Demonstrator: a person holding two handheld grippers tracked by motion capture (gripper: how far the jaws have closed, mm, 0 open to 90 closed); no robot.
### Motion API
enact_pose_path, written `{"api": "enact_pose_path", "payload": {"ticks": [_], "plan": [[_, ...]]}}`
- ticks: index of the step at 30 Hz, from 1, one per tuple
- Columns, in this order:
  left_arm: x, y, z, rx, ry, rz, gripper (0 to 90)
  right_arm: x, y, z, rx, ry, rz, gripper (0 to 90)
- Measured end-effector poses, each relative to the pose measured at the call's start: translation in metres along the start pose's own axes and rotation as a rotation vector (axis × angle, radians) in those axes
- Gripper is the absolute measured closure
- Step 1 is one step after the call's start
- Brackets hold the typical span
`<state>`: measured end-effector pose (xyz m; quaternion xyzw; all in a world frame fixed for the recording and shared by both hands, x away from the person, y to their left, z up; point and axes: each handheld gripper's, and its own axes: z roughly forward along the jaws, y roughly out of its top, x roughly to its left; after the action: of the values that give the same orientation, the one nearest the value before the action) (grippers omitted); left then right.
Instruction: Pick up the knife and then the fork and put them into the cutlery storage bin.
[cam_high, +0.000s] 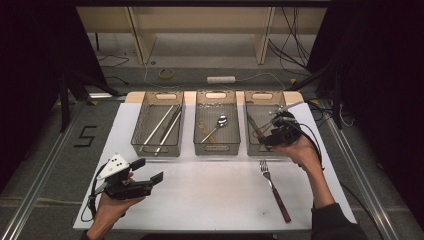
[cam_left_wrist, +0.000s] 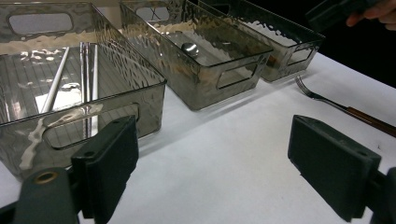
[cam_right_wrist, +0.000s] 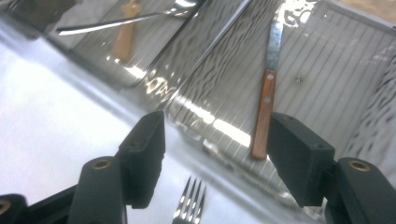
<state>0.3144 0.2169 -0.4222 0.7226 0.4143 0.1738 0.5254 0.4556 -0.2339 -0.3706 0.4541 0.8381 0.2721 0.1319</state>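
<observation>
The high view looks forward and down from above the near table edge, well back from the three bins. Both gripper views sit low, close to the middle bin (cam_high: 216, 128) (its neighbours too), and share the fork (cam_left_wrist: 322, 98) beside it.

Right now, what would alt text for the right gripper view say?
Two open black jaws frame a wooden-handled knife lying in a clear ribbed bin. Fork tines show on the white table below, a spoon in the neighbouring bin.
</observation>
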Motion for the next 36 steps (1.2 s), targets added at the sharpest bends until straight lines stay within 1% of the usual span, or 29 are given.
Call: {"api": "enact_pose_path", "payload": {"ticks": [3,5,9,12,14,16,18,22,29,32,34,36], "plan": [[0.001,0.0,0.0,-0.001,0.001,0.0,16.0,0.009,-0.013,-0.008,-0.01,0.005,-0.015,38.3],[0.001,0.0,-0.001,-0.003,0.002,0.0,16.0,0.016,-0.024,-0.011,-0.022,0.005,-0.036,38.3],[0.001,0.0,0.0,-0.002,0.003,-0.001,16.0,0.026,-0.043,-0.014,-0.028,0.016,-0.04,38.6],[0.0,0.0,0.0,-0.002,0.001,0.003,16.0,0.032,-0.053,-0.013,0.005,0.013,-0.055,38.2],[0.0,0.0,0.0,-0.002,0.001,0.002,16.0,0.033,-0.058,-0.014,0.006,0.019,-0.053,37.6],[0.0,0.0,0.0,-0.001,0.0,0.002,15.9,0.034,-0.061,-0.014,0.026,0.022,-0.049,35.8],[0.0,0.0,-0.001,-0.002,0.0,0.003,15.9,0.035,-0.064,-0.015,0.03,0.025,-0.048,35.4],[0.001,0.0,-0.001,-0.004,0.002,0.003,15.9,0.038,-0.07,-0.017,0.056,0.037,-0.055,35.1],[0.0,0.0,-0.001,-0.003,0.003,0.003,15.9,0.041,-0.085,-0.017,0.109,0.031,-0.059,41.3],[0.0,0.0,-0.001,-0.002,0.003,0.004,15.9,0.042,-0.093,-0.014,0.131,0.029,-0.049,43.8],[0.0,0.0,-0.001,-0.003,0.003,0.004,15.9,0.042,-0.098,-0.012,0.149,0.013,-0.044,44.7],[0.0,0.0,-0.001,-0.002,0.003,0.004,15.9,0.042,-0.103,-0.01,0.162,0.016,-0.042,46.0]]}}
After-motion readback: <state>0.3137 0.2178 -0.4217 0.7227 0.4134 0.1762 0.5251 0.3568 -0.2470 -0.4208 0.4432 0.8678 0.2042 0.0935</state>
